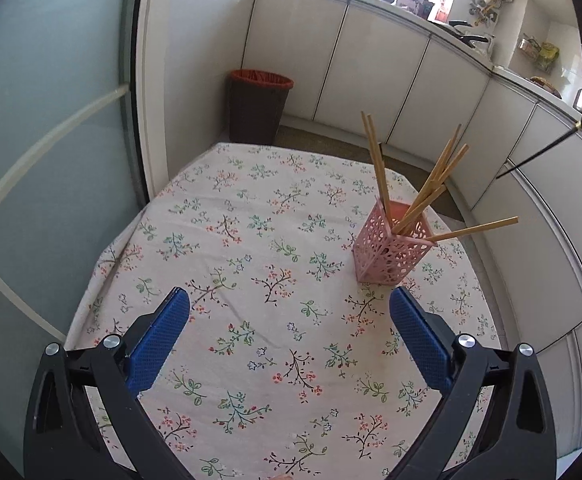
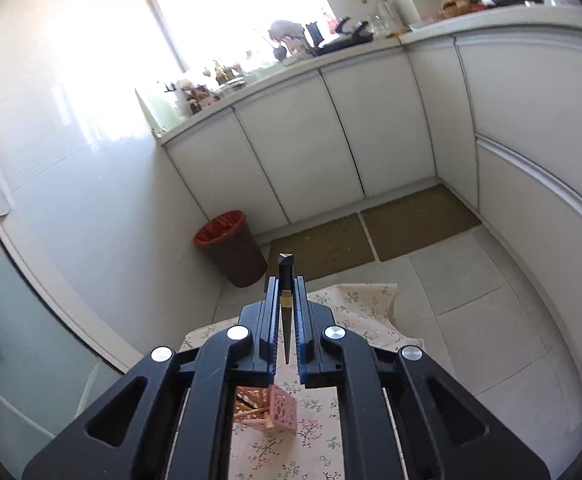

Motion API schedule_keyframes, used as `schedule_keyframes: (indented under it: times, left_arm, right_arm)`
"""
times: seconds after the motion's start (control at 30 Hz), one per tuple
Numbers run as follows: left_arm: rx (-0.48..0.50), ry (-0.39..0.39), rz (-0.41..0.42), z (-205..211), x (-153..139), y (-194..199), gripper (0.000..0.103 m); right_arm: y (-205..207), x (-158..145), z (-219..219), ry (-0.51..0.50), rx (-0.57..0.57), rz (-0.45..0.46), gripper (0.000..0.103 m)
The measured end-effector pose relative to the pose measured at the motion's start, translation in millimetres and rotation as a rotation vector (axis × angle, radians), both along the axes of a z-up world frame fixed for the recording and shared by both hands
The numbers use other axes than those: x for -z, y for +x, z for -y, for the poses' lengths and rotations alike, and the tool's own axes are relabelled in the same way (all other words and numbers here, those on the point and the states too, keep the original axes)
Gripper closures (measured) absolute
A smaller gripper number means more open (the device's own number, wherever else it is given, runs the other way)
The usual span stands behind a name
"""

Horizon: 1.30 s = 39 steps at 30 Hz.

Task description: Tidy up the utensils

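Note:
A pink perforated utensil holder (image 1: 391, 246) stands on the floral tablecloth (image 1: 251, 264), with several wooden chopsticks (image 1: 431, 192) leaning out of it. My left gripper (image 1: 289, 320) is open and empty, low over the cloth, short of the holder. My right gripper (image 2: 286, 292) is shut on a black chopstick (image 2: 285, 300) with a gold band, held high above the holder (image 2: 275, 410), which shows below between the gripper arms. The black chopstick also shows at the right edge of the left wrist view (image 1: 539, 156).
A brown waste bin (image 1: 257, 106) with a red liner stands on the floor beyond the table's far edge. White kitchen cabinets (image 1: 371, 76) run along the back and right. A glass door (image 1: 31, 140) is to the left.

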<state>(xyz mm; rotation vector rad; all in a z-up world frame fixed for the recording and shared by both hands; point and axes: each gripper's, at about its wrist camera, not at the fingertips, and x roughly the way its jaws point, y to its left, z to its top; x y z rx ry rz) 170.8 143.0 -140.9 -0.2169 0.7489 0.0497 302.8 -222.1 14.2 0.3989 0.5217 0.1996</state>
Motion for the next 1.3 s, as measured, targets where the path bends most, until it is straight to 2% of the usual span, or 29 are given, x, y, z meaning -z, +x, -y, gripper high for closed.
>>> schedule_keyframes:
  times: [0.1,0.2,0.4,0.6,0.73,0.9,1.0,1.07,1.2,1.3]
  left_arm:
    - [0.01,0.073,0.057,8,-11,-12,0.007]
    - [0.009,0.098,0.087,9,-17,-19,0.007]
    - [-0.017,0.078,0.094,-1,-20,-23,0.007]
    - [-0.008,0.063,0.077,-3,-17,-18,0.007]
    - [0.002,0.054,0.072,-5,-16,-15,0.007]
    - [0.0,0.044,0.067,-7,-15,-11,0.007]
    - [-0.026,0.049,0.078,-9,-18,-11,0.007]
    - [-0.048,0.059,0.094,-10,-22,-12,0.007]
    - [-0.075,0.07,0.148,-8,-37,-19,0.007]
    - [-0.088,0.084,0.193,-1,-54,-27,0.007]
  right_arm:
    - [-24,-22,-29,-0.015,-0.041,0.056,0.096]
    - [-40,-24,-61,-0.05,-0.053,0.103,0.096]
    - [-37,27,-110,-0.118,-0.051,0.055,0.096]
    - [-17,81,-135,-0.204,-0.045,-0.001,0.096]
    - [-6,101,-141,-0.251,-0.037,-0.016,0.096]
    - [-5,109,-151,-0.248,-0.071,-0.027,0.095]
    - [-13,102,-151,-0.257,-0.053,0.004,0.081]
    - [-21,95,-149,-0.251,-0.036,0.023,0.067]
    - [-40,74,-135,-0.212,0.001,0.055,0.057]
    - [-63,58,-123,-0.196,0.031,0.088,0.043]
